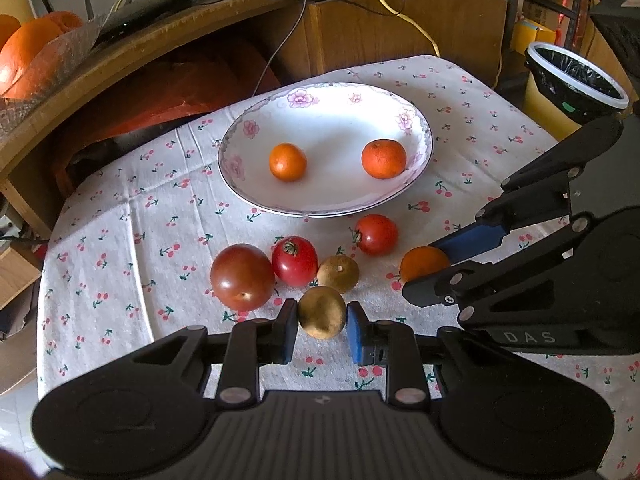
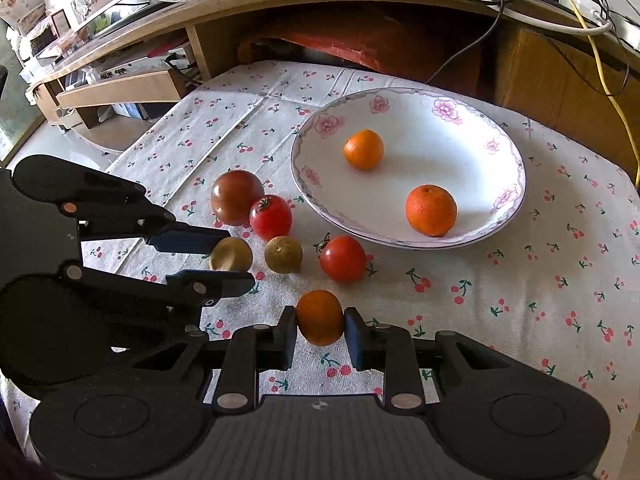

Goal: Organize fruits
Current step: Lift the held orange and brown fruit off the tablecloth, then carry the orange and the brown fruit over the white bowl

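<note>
The left gripper (image 1: 322, 322) clasped one of two brown fruits (image 1: 322, 312), the right gripper (image 2: 320, 334) one of three oranges (image 2: 320, 317), beside three tomatoes (image 2: 343, 259).

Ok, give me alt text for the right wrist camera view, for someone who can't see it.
The right gripper closes on a small orange on a cherry-print tablecloth, while the left gripper holds a brown round fruit. Beyond sit three tomatoes, another brown fruit, and a floral plate with two oranges.
</note>
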Available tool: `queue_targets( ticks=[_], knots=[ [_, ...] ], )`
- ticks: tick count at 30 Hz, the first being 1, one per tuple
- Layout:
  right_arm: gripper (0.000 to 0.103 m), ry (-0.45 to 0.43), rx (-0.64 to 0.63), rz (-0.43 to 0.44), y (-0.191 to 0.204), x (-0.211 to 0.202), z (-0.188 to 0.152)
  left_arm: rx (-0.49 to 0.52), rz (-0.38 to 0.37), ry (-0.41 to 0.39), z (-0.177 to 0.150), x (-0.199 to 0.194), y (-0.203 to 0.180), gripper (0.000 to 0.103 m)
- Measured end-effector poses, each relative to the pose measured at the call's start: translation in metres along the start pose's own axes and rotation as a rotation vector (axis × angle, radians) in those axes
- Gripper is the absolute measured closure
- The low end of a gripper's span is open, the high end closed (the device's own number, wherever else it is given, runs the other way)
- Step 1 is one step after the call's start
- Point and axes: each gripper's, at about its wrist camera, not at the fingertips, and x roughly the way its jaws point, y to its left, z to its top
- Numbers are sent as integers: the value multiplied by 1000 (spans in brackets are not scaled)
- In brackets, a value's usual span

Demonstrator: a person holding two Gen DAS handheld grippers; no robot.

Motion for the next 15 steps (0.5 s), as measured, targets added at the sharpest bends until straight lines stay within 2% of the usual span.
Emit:
queue_targets(
  ticks=[15],
  knots=[
    [81,-44,20,-8,-4,-13,6,7,14,-40,11,-10,1,69]
  ],
)
